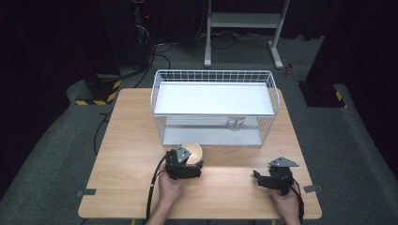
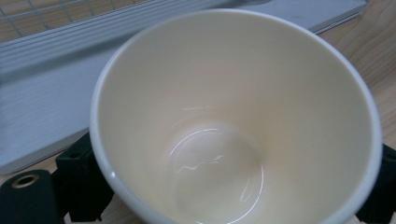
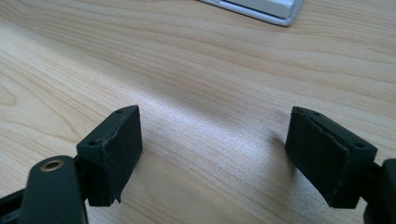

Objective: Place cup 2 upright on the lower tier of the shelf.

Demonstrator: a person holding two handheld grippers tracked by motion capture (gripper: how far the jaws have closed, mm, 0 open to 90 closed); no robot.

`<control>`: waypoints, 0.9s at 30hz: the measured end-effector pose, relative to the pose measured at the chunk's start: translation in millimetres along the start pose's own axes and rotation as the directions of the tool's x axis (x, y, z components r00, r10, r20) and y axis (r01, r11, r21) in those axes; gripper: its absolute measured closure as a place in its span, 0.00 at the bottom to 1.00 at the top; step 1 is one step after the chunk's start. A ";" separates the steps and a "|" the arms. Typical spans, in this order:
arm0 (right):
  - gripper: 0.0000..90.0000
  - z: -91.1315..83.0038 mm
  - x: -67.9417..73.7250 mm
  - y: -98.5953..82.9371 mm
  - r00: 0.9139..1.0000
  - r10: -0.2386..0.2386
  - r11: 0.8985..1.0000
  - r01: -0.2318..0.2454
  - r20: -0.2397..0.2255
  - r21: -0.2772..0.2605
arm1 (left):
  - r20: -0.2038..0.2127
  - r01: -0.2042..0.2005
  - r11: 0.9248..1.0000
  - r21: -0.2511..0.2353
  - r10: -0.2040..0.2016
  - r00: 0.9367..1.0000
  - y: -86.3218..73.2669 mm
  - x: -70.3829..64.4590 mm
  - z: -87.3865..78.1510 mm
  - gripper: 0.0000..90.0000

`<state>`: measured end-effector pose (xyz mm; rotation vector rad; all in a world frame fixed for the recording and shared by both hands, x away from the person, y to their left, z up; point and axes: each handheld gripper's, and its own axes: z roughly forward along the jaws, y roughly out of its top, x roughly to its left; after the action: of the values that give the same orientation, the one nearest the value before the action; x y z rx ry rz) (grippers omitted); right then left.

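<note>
Cream cup (image 2: 233, 116), empty and open side up, sitting between the jaws of the left hand-held gripper (image 1: 184, 165), low over the bench (image 1: 131, 140) just in front of the white wire basket (image 1: 213, 75). Gripping the cup by its sides, likely the carrying step. Probably calling next for lifting higher and forward over the near basket wall, keeping the cup level, then lowering onto the white shelf inside. Right hand-held gripper (image 3: 212, 154) resting wide and empty over bare wood, well apart.
</note>
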<state>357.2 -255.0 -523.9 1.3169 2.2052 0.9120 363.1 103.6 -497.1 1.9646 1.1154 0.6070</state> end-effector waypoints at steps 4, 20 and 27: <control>0.21 0.0 0.0 0.0 1.000 -0.001 1.000 0.001 0.000 0.000 | -0.011 -0.014 1.000 0.007 0.014 1.000 4.4 -0.6 -0.7 0.10; 0.21 -0.1 -0.1 -0.2 1.000 0.000 1.000 0.000 0.002 -0.001 | -0.006 0.007 1.000 -0.011 -0.007 1.000 18.8 7.8 -1.0 0.10; 0.21 -0.1 0.0 -0.2 1.000 0.001 1.000 -0.001 0.002 0.000 | -0.010 0.015 1.000 -0.001 -0.015 1.000 27.3 13.6 3.4 0.10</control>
<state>357.1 -255.2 -524.0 1.3180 2.2032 0.9113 385.7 105.6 -476.4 1.9526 1.1354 0.6094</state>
